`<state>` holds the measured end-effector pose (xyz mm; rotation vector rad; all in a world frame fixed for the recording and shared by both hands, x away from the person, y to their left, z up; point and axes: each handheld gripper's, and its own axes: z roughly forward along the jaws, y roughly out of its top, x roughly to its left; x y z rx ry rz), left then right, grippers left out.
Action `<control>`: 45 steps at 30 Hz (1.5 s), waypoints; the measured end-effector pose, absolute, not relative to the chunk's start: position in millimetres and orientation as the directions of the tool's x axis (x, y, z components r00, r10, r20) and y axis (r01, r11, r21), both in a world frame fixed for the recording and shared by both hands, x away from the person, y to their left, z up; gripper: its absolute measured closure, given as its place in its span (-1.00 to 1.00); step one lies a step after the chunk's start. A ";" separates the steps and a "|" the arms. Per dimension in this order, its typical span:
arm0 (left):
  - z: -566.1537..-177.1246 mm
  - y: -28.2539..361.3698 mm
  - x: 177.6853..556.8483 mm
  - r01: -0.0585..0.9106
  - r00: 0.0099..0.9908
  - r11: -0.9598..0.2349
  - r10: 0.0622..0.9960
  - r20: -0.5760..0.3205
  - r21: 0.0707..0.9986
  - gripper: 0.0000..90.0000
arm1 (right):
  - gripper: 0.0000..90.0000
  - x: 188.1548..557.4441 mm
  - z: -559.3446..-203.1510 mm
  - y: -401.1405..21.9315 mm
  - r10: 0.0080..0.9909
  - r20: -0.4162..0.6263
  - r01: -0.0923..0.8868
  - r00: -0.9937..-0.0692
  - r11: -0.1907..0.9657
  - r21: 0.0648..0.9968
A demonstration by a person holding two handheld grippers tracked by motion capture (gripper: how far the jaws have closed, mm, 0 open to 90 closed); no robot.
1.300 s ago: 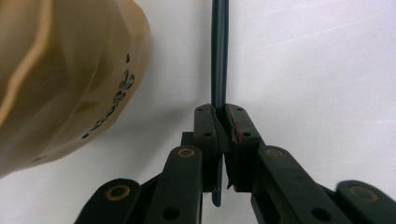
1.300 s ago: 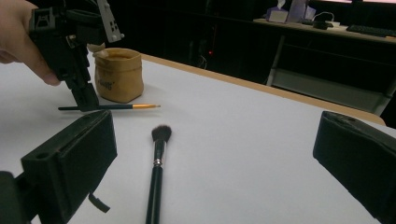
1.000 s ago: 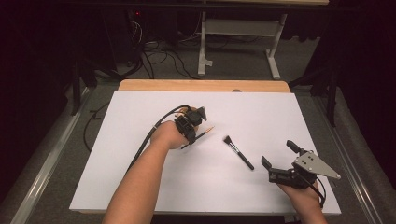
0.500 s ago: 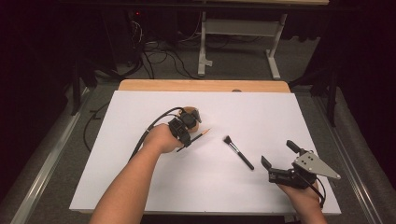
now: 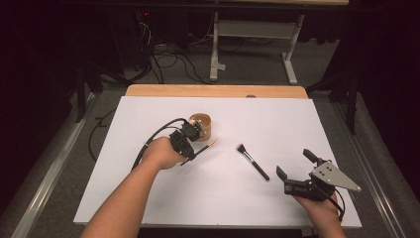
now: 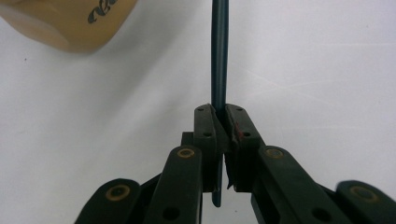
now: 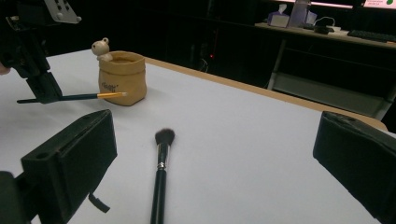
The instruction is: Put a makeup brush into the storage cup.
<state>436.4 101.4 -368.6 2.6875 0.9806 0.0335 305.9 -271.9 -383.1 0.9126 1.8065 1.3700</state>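
Observation:
My left gripper point(image 5: 188, 150) is shut on a thin dark-handled brush point(image 5: 204, 148) with a gold ferrule, held level above the white table just in front of the tan pot point(image 5: 200, 126). In the left gripper view the pads pinch the brush handle point(image 6: 219, 56), and the pot point(image 6: 70, 23) sits at the upper left. The right gripper view shows that same brush point(image 7: 88, 96) pointing at the pot point(image 7: 122, 77), which has a small bear figure on its rim. A black powder brush point(image 5: 253, 162) lies flat mid-table. My right gripper point(image 5: 297, 165) stands open near the front right, its jaws either side of the powder brush point(image 7: 159, 177).
The white table top point(image 5: 124, 198) has a wooden strip point(image 5: 213, 90) along its far edge. Beyond it are a dark floor with cables point(image 5: 168, 59) and a white desk frame point(image 5: 247, 34). Metal rails point(image 5: 49, 168) run along both sides.
My left hand has carried the thin brush to the left and toward the front, uncovering the tan pot. The right gripper has stayed where it was.

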 end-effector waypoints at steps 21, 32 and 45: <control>-375.9 140.7 413.1 0.636 0.758 -0.694 0.643 -0.106 0.338 0.87 | -0.98 306.7 -385.6 -271.4 0.848 -0.094 0.136 -0.521 0.192 0.972; -385.1 154.9 400.5 0.641 0.751 -0.664 0.647 -0.134 0.386 0.87 | -0.98 306.3 -385.6 -270.7 0.846 -0.103 0.133 -0.523 0.201 0.971; -395.5 169.1 387.2 0.644 0.725 -0.561 0.664 -0.181 0.520 0.87 | -0.98 306.0 -386.0 -270.0 0.845 -0.102 0.133 -0.524 0.200 0.971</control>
